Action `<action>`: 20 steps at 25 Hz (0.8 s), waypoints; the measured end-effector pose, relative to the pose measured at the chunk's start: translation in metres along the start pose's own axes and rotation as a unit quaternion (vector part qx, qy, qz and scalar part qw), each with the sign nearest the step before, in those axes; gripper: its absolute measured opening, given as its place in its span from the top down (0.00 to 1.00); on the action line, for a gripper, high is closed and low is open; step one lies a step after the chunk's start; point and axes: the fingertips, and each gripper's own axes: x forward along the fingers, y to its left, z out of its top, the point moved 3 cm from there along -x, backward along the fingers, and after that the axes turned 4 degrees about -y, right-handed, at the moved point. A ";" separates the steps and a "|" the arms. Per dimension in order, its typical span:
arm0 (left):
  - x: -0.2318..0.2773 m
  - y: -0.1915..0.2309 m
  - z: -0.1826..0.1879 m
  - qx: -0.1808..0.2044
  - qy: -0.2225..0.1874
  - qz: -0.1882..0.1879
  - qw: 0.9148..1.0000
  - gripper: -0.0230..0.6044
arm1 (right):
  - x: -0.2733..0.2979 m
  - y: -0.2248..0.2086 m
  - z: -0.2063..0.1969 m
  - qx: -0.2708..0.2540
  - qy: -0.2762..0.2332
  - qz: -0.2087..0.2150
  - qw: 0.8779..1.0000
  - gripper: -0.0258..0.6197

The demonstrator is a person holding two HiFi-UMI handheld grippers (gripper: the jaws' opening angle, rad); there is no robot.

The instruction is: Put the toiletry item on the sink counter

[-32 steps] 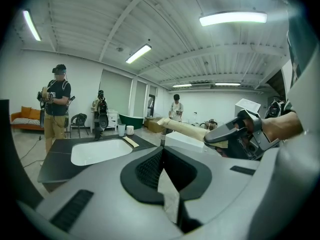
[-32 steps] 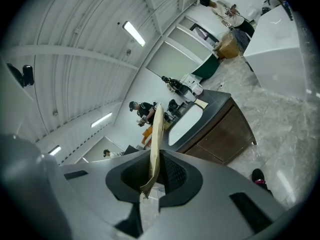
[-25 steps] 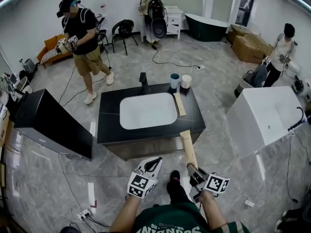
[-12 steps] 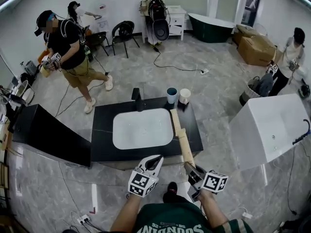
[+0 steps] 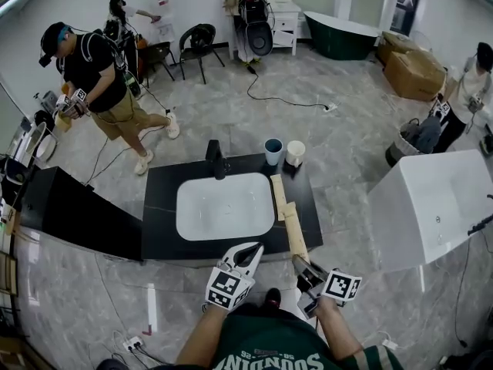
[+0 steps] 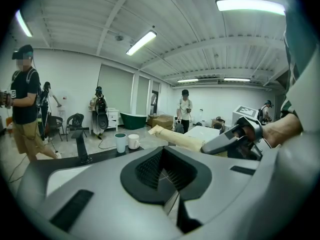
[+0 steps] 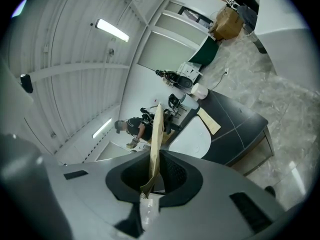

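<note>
**Paper packet held in the right jaws, at the front of the counter**

The right gripper (image 5: 303, 267) has its jaws clenched on the near end of the toiletry packet (image 5: 295, 233). In the right gripper view this end is a little crumpled where the jaws press it. The rest of the packet stands out straight and forward from the jaws. It is long, flat and thin, and it looks like plain beige paper with a matte surface.

In the head view the far end of the packet shows over the front right part of the counter (image 5: 166, 206). There it is just beside the near end of a second beige packet (image 5: 278, 193). This second packet lies flat on the counter, to the right of the basin (image 5: 223, 205). From the pictures one cannot tell if the two packets touch.

The left gripper (image 5: 253, 248) is beside the right one, at the front edge of the counter. Its jaws are together and nothing is between them.

The counter top is black and smooth, with thin pale veins like stone. The basin is white and glossy, a rectangle with rounded corners. Behind it stands a black angular faucet (image 5: 216, 159). At the back right stand a blue-green cup (image 5: 273, 150) and a white cup (image 5: 295, 153), close together.
</note>
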 end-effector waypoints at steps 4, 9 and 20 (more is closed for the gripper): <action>0.009 -0.001 0.002 0.010 -0.002 -0.001 1.000 0.95 | 0.005 -0.002 0.011 -0.007 -0.003 0.013 1.000 0.87; 0.025 0.003 0.006 0.014 -0.003 0.001 1.000 0.95 | 0.004 -0.010 0.022 -0.004 -0.013 0.005 1.000 0.87; 0.067 0.001 0.025 0.017 -0.026 -0.042 0.999 0.95 | 0.011 -0.041 0.050 -0.027 0.006 -0.047 0.999 0.87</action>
